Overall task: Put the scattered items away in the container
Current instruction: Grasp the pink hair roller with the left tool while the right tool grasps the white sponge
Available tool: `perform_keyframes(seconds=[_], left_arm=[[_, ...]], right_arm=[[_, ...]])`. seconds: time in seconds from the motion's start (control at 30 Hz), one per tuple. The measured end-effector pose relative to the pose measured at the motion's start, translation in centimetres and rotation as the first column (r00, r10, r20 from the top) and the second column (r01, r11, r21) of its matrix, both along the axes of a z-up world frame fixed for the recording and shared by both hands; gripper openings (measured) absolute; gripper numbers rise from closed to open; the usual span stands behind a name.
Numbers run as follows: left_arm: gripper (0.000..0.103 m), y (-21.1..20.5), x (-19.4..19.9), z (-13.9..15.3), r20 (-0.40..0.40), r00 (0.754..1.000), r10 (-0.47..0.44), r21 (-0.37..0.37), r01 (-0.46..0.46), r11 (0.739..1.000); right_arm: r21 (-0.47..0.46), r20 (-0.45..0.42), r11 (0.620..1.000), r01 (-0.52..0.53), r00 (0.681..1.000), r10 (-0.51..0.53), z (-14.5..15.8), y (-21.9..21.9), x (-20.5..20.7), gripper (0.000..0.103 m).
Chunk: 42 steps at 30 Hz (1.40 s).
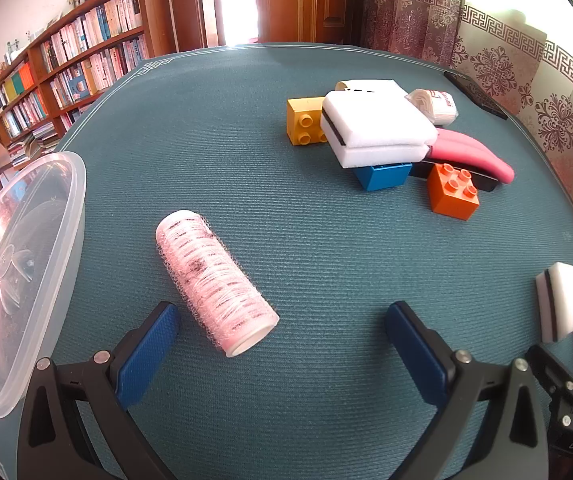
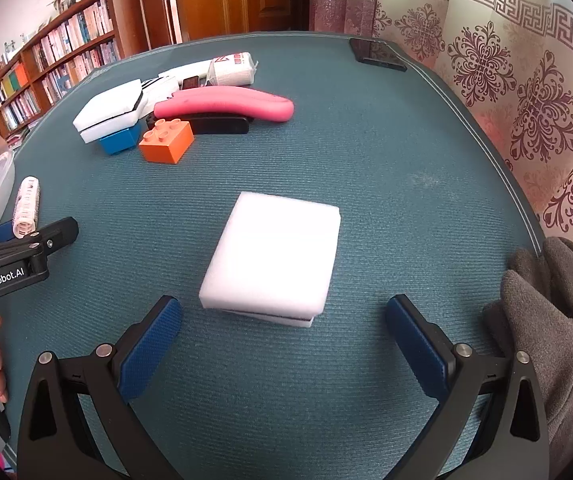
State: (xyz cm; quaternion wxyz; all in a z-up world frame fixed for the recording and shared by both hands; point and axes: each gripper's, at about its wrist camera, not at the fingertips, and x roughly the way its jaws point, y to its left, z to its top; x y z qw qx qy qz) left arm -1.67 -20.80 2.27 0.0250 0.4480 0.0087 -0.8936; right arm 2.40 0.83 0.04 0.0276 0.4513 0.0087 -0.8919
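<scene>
Your left gripper (image 1: 282, 320) was spread wide, grasping nothing; the pink hair roller (image 1: 214, 280) lay just ahead, long axis running from 11 to 5 o'clock. The clear container (image 1: 62, 216) sat at 9 o'clock. Your right gripper (image 2: 284, 312) gaped at the white sponge (image 2: 274, 252).

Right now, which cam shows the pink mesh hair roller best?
Left wrist view: the pink mesh hair roller lies full-length on the teal mat, close ahead of the open left gripper. The right wrist view catches it only small at the left edge, partly hidden behind the other gripper.
</scene>
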Motion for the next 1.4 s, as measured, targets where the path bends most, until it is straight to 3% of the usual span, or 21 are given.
perform_keyframes(seconds=[0.67, 0.83, 1.13, 1.4], left_arm=[[0.103, -1.1, -0.3, 0.1, 0.007, 0.999, -0.039, 0.053, 0.039, 0.998], [0.103, -2.2, 0.1, 0.6, -0.019, 0.999, -0.040, 0.131, 0.043, 0.990], [0.103, -2.8, -0.7, 0.6, -0.010, 1.000, -0.022, 0.104, 0.023, 0.994], [0.102, -2.5, -1.2, 0.4, -0.023, 0.999, -0.033, 0.068, 0.034, 0.997]], right_arm=[[-0.003, -0.013, 1.000, 0.003, 1.000, -0.003, 0.0, 0.0, 0.1, 0.103], [-0.008, -0.016, 1.000, 0.002, 1.000, -0.002, 0.0, 0.0, 0.2, 0.103], [-0.041, -0.026, 0.999, 0.002, 1.000, -0.003, 0.1, 0.3, 0.2, 0.103], [-0.159, -0.055, 0.987, 0.004, 0.998, -0.013, 0.4, 1.7, 0.5, 0.103]])
